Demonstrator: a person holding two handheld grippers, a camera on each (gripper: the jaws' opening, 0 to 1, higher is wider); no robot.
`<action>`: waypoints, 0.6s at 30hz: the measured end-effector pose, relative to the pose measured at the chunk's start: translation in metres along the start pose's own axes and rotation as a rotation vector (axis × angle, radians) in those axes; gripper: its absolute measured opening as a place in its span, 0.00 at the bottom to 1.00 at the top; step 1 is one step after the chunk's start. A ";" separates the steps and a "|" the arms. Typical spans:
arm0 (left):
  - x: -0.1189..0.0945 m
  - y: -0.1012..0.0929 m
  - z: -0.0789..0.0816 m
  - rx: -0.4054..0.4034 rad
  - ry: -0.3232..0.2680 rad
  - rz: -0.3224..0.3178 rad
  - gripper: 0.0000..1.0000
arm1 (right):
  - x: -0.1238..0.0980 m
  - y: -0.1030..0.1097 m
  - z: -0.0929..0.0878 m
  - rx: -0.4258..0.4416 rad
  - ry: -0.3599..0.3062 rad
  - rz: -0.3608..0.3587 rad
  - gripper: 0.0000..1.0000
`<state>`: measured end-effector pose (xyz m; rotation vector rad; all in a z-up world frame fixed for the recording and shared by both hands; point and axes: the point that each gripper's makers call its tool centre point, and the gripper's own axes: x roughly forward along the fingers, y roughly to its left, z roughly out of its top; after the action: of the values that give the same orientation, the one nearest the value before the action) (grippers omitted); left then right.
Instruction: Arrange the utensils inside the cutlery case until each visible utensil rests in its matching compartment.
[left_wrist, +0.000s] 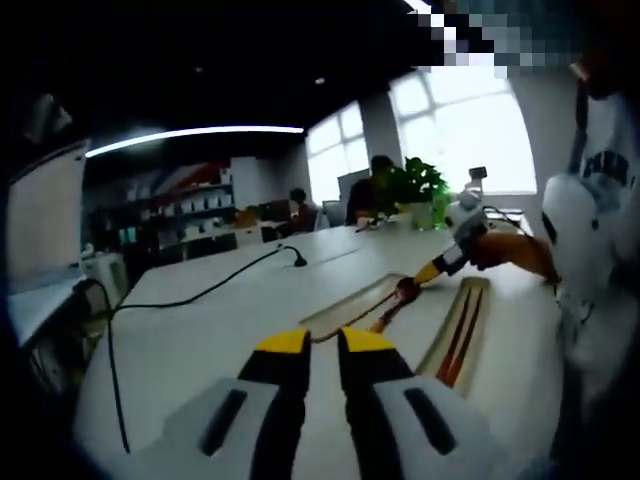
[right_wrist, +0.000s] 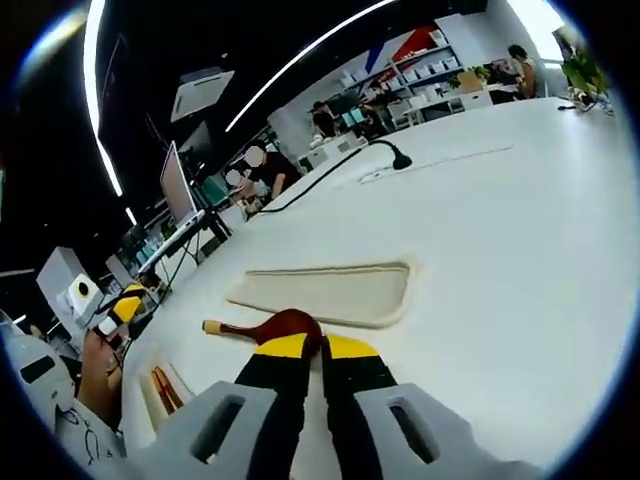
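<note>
A reddish wooden spoon lies low over the white table, its bowl at the tips of my right gripper, which is shut on it. Just beyond it sits the pale, shallow case half, with nothing in it. In the left gripper view, the right gripper holds the spoon over that case half. Beside it, a second case part holds red-brown chopsticks. My left gripper hovers shut, with nothing between its jaws. It also appears at the far left in a hand.
A black cable runs across the table to a small black stand. A potted plant and seated people are at the far end. A monitor stands left. The person's white sleeve is on the right.
</note>
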<state>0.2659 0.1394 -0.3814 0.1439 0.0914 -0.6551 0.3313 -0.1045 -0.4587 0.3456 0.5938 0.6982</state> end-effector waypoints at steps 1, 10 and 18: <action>0.000 0.000 0.000 0.001 0.002 0.002 0.11 | 0.000 0.002 0.000 0.014 -0.001 0.005 0.02; 0.001 -0.002 -0.003 -0.007 0.010 -0.004 0.11 | -0.010 0.011 0.003 0.070 -0.015 0.043 0.00; 0.004 -0.006 -0.003 -0.005 0.010 -0.009 0.11 | -0.021 0.027 0.012 0.169 -0.071 0.148 0.00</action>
<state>0.2653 0.1333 -0.3853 0.1419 0.1032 -0.6635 0.3122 -0.1005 -0.4277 0.5731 0.5649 0.7760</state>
